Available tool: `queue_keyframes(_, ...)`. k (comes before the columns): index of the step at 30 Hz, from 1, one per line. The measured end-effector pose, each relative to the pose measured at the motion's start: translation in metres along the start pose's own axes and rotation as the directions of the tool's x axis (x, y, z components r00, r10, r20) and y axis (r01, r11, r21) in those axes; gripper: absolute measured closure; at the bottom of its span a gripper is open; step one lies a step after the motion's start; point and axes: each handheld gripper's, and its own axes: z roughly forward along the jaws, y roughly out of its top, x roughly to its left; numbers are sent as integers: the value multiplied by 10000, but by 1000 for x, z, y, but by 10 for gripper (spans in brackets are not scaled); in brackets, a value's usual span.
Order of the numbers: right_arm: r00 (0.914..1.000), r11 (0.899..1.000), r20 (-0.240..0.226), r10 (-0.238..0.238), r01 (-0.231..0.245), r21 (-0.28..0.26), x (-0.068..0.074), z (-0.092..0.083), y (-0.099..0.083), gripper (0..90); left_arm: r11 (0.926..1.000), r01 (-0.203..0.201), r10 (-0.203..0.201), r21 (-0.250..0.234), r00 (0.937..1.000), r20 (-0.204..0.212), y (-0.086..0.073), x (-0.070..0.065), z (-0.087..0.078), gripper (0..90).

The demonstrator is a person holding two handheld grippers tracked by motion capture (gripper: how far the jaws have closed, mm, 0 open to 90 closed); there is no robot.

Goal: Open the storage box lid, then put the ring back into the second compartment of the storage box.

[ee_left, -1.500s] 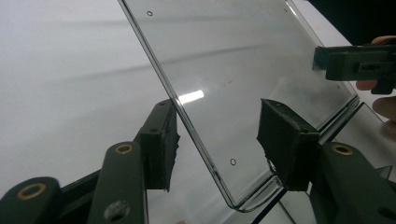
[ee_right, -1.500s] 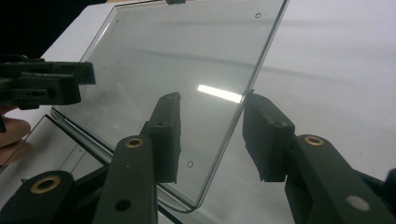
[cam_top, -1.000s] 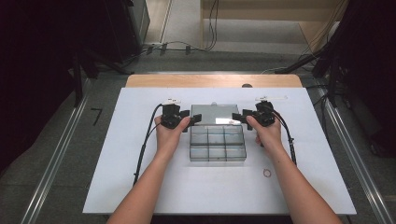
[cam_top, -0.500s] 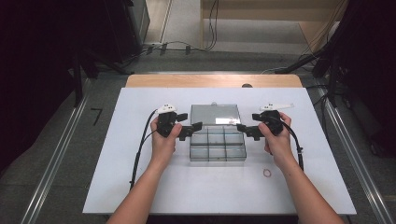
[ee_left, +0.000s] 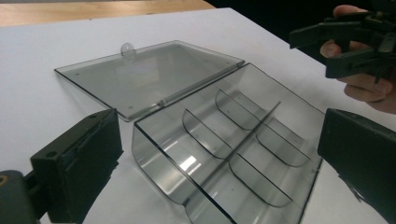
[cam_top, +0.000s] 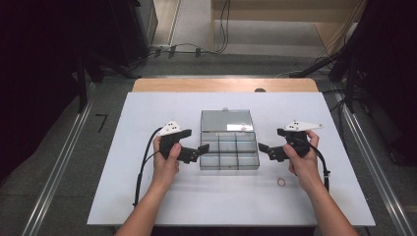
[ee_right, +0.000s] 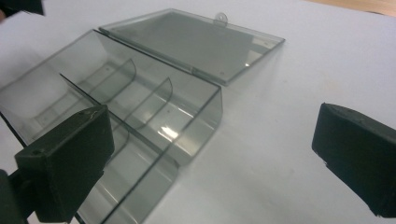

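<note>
Open clear box point(cam_top: 228, 145) between both grippers' wide-spread, empty fingers point(cam_top: 202, 147), untouched

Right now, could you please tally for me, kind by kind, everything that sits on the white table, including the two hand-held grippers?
Clear smoky plastic compartment box, lid open flat: 1
Small thin ring on the white table: 1
Black two-jaw grippers, left and right, both open and holding nothing: 2
Total: 4
</note>
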Motion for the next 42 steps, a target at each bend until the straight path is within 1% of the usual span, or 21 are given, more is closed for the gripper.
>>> queue_keyframes(1,10000,10000,78,-21,21,1,0,-2,-2,0,10000,-63,63,-11,10000,-9,-1,-2,-2,0)
queue_keyframes(7,9999,10000,-159,36,-36,44,0,-12,-12,0,9993,-379,379,-72,9992,109,-6,-9,-10,0)
queue_keyframes(9,9998,10000,-191,46,-45,50,0,-15,-15,0,9989,-454,455,-72,9990,39,-8,-11,-13,0)
queue_keyframes(11,9999,9999,-155,44,-42,131,1,-18,-18,0,9989,-456,457,-100,9989,116,-10,-13,-15,0)
queue_keyframes(14,9999,9998,-102,-107,109,193,2,-21,-24,0,9984,-565,566,-54,9983,164,-14,-16,-18,0)
queue_keyframes(17,9999,9996,-87,-127,129,263,3,-26,-29,0,9974,-719,718,23,9972,210,-18,-20,-22,0)
queue_keyframes(20,9999,9995,-134,-68,72,307,2,-30,-33,3,9976,-685,684,19,9972,300,-22,-23,-25,0)
queue_keyframes(21,10000,9994,-50,-69,70,350,1,-32,-35,45,9975,-704,703,18,9970,307,-24,-23,-26,0)
queue_keyframes(22,10000,9993,0,-62,62,355,1,-33,-37,48,9978,-670,669,8,9972,340,-27,-24,-27,0)
queue_keyframes(24,9998,9988,-188,69,-60,482,1,-35,-42,53,9978,-662,659,50,9972,355,-31,-25,-28,0)
queue_keyframes(25,9994,9982,-340,71,-50,602,1,-36,-44,73,9978,-657,654,53,9970,407,-33,-25,-29,0)
queue_keyframes(27,9997,9976,-228,18,-2,689,3,-38,-47,122,9977,-659,652,133,9967,475,-37,-26,-29,0)
queue_keyframes(28,9997,9973,-236,99,-82,725,3,-39,-48,138,9979,-635,627,145,9968,495,-40,-27,-29,0)
queue_keyframes(29,9992,9977,-385,101,-75,681,2,-40,-50,177,9975,-679,666,217,9963,542,-41,-27,-29,0)
queue_keyframes(32,9995,9970,-281,166,-145,756,2,-44,-55,296,9974,-656,637,294,9961,615,-46,-28,-28,0)
queue_keyframes(33,9994,9970,-274,201,-180,748,1,-45,-57,364,9972,-668,647,330,9961,606,-47,-29,-27,0)
queue_keyframes(34,9996,9971,-216,185,-168,746,0,-47,-59,389,9971,-667,645,354,9960,614,-48,-30,-27,0)
queue_keyframes(35,9994,9967,-206,263,-246,775,-1,-49,-60,414,9967,-702,673,410,9954,682,-49,-31,-27,0)
queue_keyframes(38,9976,9952,-281,640,-617,759,-5,-58,-67,531,9965,-728,700,402,9953,673,-52,-32,-26,0)
queue_keyframes(40,9966,9943,-332,748,-720,784,-5,-62,-72,578,9966,-715,687,406,9954,661,-53,-32,-26,0)
queue_keyframes(42,9979,9939,-250,598,-572,948,-4,-64,-78,605,9968,-714,689,357,9955,656,-53,-32,-26,0)
